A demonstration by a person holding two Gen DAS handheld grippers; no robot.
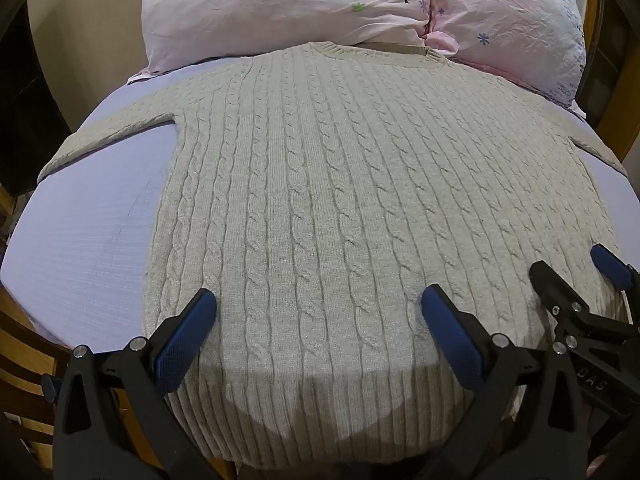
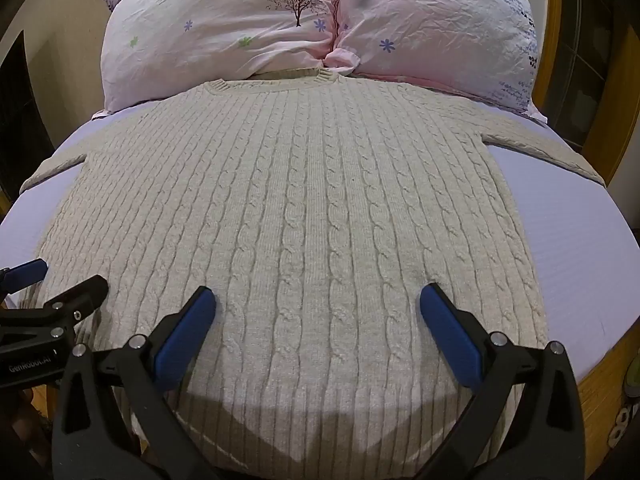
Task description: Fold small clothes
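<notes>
A cream cable-knit sweater (image 1: 320, 184) lies flat on a lavender bed sheet (image 1: 88, 224), neck toward the pillows, both sleeves spread out to the sides. It also shows in the right wrist view (image 2: 304, 200). My left gripper (image 1: 318, 304) is open and empty, hovering over the sweater's lower hem. My right gripper (image 2: 318, 300) is open and empty, over the hem a little further right. The right gripper also shows at the right edge of the left wrist view (image 1: 576, 276), and the left gripper at the left edge of the right wrist view (image 2: 60, 284).
Two pink flowered pillows (image 2: 224, 32) (image 2: 440, 28) lie at the head of the bed behind the sweater's neck. A wooden bed frame (image 2: 600, 392) runs along the right side. Bare sheet (image 2: 580, 248) lies on both sides of the sweater.
</notes>
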